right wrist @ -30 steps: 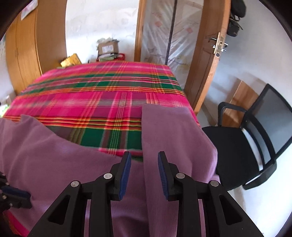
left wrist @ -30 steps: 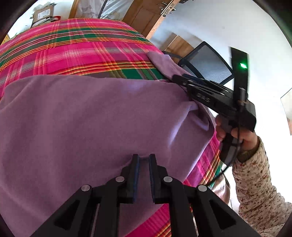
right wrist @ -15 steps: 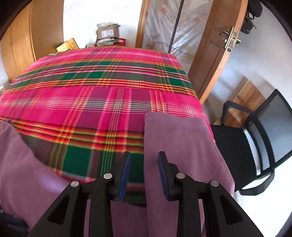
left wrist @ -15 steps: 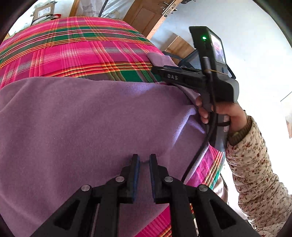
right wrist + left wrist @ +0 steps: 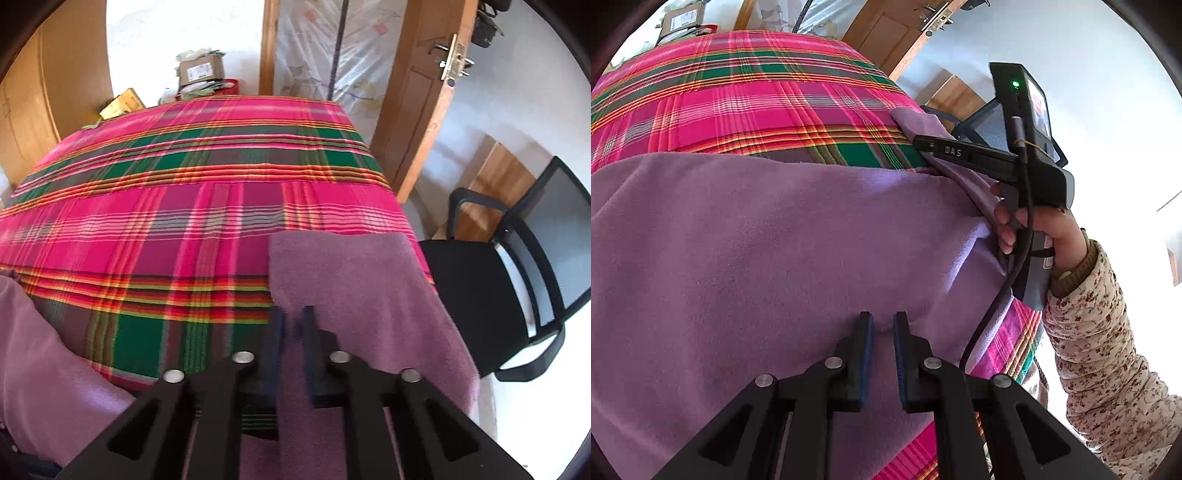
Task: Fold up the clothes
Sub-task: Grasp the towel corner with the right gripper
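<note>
A purple fleece garment (image 5: 775, 240) lies spread over the near part of a pink and green plaid bedspread (image 5: 738, 99). My left gripper (image 5: 882, 325) sits low at the garment's near edge, its jaws nearly together with a small pucker of the fleece pinched between them. The garment's sleeve (image 5: 351, 277) stretches away along the bed's right edge. My right gripper (image 5: 291, 325) is closed on the inner edge of that sleeve, its fingers blurred by motion. From the left wrist view, the right gripper (image 5: 923, 146) reaches over the sleeve, held by a person's hand (image 5: 1041, 229).
A black office chair (image 5: 480, 288) stands right of the bed. An open wooden door (image 5: 417, 92) is behind it. Cardboard boxes (image 5: 201, 70) are piled past the bed's far edge, and a wooden wardrobe (image 5: 55, 74) is at the far left. The plaid bedspread (image 5: 184, 184) is bare beyond the garment.
My right gripper moved forward along the sleeve and its jaws narrowed onto the sleeve's edge. The left gripper kept its place and its hold on the fleece.
</note>
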